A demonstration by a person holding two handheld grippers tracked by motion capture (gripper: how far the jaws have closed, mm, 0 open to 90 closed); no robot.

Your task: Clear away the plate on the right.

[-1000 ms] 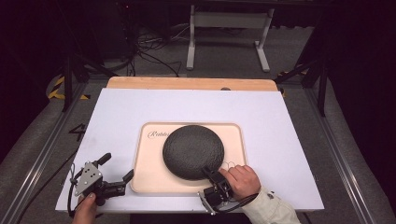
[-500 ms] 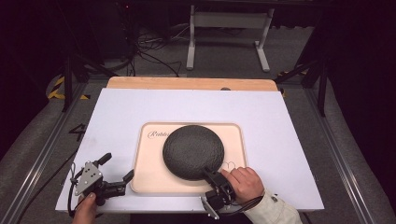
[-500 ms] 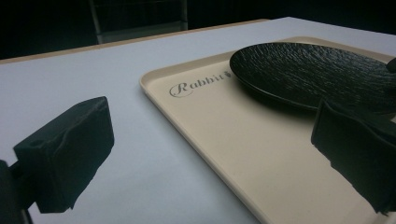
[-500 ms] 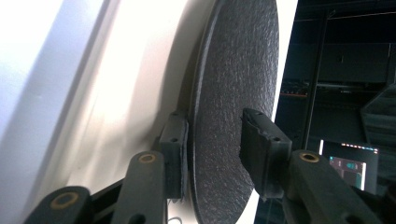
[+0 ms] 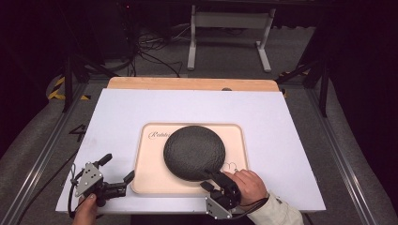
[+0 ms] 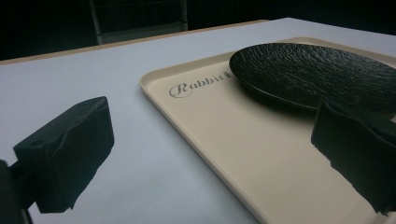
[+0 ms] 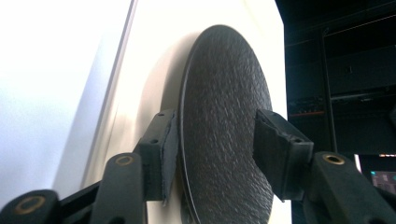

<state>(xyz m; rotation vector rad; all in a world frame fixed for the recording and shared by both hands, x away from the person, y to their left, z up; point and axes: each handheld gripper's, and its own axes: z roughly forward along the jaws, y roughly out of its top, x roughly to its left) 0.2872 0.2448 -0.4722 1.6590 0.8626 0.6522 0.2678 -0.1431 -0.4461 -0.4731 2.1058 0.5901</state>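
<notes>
Straddling the near rim of the black textured plate (image 7: 224, 121), the right hand-held gripper (image 5: 217, 182) has just been opening, its pads apart from the rim. The plate rests flat on the cream tray (image 5: 150, 176), so the placing looks done; only withdrawal remains. The left hand-held gripper (image 5: 115, 172) gapes wide, empty, beside the tray. One plate, one tray, one bench (image 5: 281, 140).
</notes>
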